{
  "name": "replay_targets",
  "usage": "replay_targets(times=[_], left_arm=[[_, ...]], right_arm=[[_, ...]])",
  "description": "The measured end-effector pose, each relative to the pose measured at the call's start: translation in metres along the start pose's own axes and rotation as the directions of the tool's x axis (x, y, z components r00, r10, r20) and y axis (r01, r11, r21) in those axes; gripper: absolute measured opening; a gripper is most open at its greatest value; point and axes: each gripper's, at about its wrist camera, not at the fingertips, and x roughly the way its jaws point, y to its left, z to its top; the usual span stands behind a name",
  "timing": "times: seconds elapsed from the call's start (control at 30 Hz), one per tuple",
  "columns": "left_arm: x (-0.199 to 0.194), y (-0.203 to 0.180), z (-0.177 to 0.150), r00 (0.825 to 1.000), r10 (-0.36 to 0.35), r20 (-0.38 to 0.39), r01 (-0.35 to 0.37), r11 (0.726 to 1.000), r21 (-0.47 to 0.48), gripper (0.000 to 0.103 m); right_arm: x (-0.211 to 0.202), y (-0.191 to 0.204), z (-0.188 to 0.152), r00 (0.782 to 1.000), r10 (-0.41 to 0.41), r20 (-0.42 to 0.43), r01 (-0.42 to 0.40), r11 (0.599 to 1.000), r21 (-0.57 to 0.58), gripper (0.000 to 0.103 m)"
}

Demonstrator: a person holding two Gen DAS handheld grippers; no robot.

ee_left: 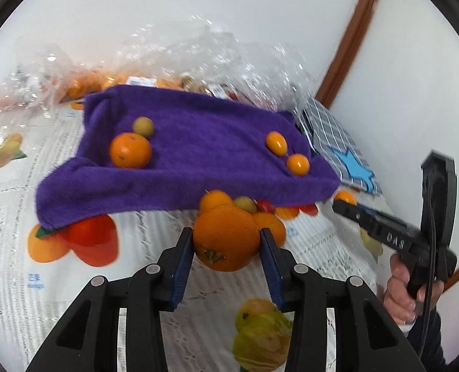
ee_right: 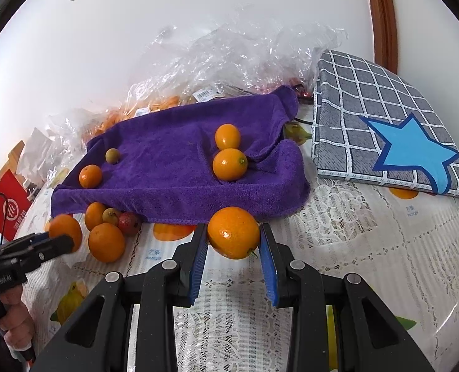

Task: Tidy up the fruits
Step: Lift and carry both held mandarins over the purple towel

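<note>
A purple towel (ee_left: 198,155) lies on the table and also shows in the right wrist view (ee_right: 173,161). On it sit an orange (ee_left: 130,150), a small green fruit (ee_left: 143,126) and two kumquats (ee_left: 276,143) (ee_left: 297,164). My left gripper (ee_left: 226,241) is shut on a large orange (ee_left: 226,237), held above the table in front of the towel. My right gripper (ee_right: 233,238) is shut on a kumquat (ee_right: 233,232). A small pile of oranges (ee_right: 106,241), a green fruit (ee_right: 110,215) and a red fruit (ee_right: 128,223) lies at the towel's front edge.
Crumpled clear plastic bags (ee_right: 245,59) with more fruit lie behind the towel. A folded grey checked cloth (ee_right: 384,124) with a blue star lies to the right. A red packet (ee_right: 9,204) stands at the far left. The tablecloth (ee_right: 369,263) is white with fruit prints.
</note>
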Motion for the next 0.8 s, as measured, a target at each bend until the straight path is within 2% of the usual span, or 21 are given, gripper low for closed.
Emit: replay_targets(times=[0.57,0.8], left_arm=[[-0.027,0.037,0.012,0.990,0.062,0.126,-0.041,0.986,-0.161,0.040],[-0.028,0.046,0.011,0.990,0.066,0.127,-0.039,0.978,-0.204,0.040]], right_arm=[[-0.012,0.004,0.001,0.997,0.011,0.080,-0.011,1.000,0.002,0.033],[-0.017,0.008,0.026,0.993,-0.023,0.120,0.026,0.999,-0.024,0.033]])
